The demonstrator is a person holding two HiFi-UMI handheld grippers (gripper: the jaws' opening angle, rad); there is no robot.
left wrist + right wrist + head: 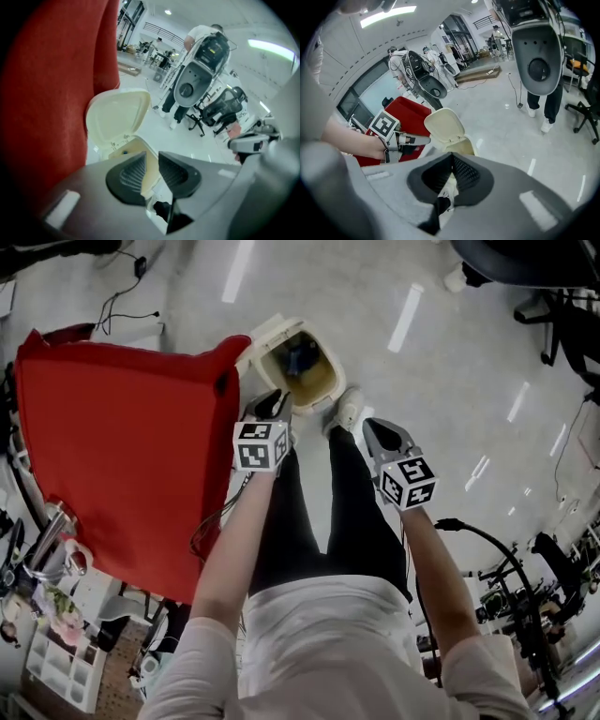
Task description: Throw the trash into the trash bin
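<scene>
The trash bin [330, 390] stands on the pale floor [450, 381] just beside the corner of the red tabletop [122, 446], with its cream lid [270, 332] tipped up and open. Inside, against the yellowish-brown lining, lies a dark blue item [300, 357]. It is probably the trash, though the head view is too blurred to tell what it is. The person's light shoe [345, 409] is against the bin's near side. The left hand-held gripper [272, 405] hangs over the near edge of the bin, close to the tabletop's corner and pointing steeply down. In the left gripper view its jaws [152, 158] stand a little apart with nothing between them, and the raised lid [117, 115] and the bin's opening show through the narrow gap. The right hand-held gripper [378, 430] is beside it, over the floor just past the shoe and clear of the bin. In the right gripper view its jaws [452, 158] have their tips together and hold nothing. That view also shows the left hand-held gripper's marker cube [385, 125], with the hand [361, 145] gripping it, next to the open lid [443, 125].
</scene>
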